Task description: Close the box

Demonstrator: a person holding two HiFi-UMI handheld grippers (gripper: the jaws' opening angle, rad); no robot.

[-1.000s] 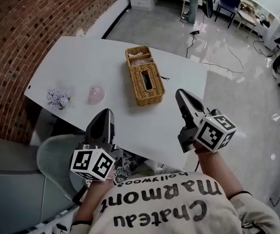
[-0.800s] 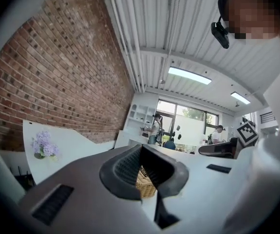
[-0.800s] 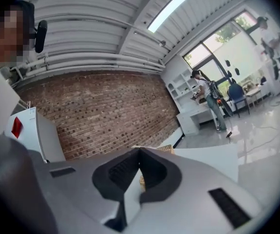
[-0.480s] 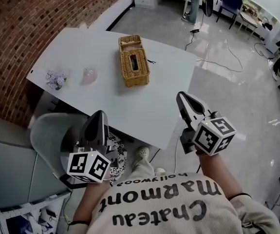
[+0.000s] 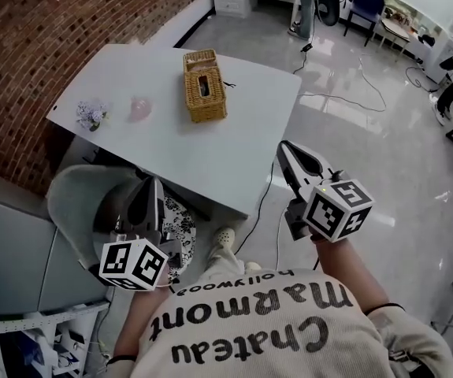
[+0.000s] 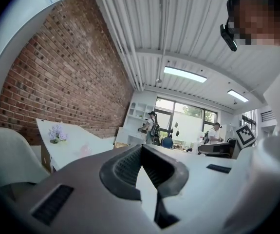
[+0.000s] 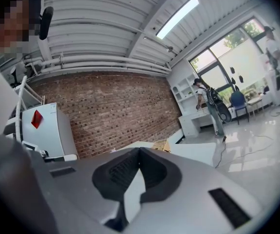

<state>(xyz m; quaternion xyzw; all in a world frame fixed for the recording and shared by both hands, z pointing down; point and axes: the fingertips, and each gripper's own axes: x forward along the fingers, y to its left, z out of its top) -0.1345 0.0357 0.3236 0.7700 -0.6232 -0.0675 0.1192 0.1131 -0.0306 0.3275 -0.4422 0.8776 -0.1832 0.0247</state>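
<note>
**Presently: box well ahead of both hand-held grippers**

We hold the left hand-held gripper point(image 5: 150, 187) and the right hand-held gripper point(image 5: 286, 150) with jaws together and nothing between them. Both are short of the worktop point(image 5: 246, 152). The wicker box point(image 5: 204, 85) sits on the worktop's far part, well apart from both and ahead between them, its long axis running away from us. We judge the right hand-held gripper slightly nearer. The box shows too small to tell whether its lid is down.
</note>
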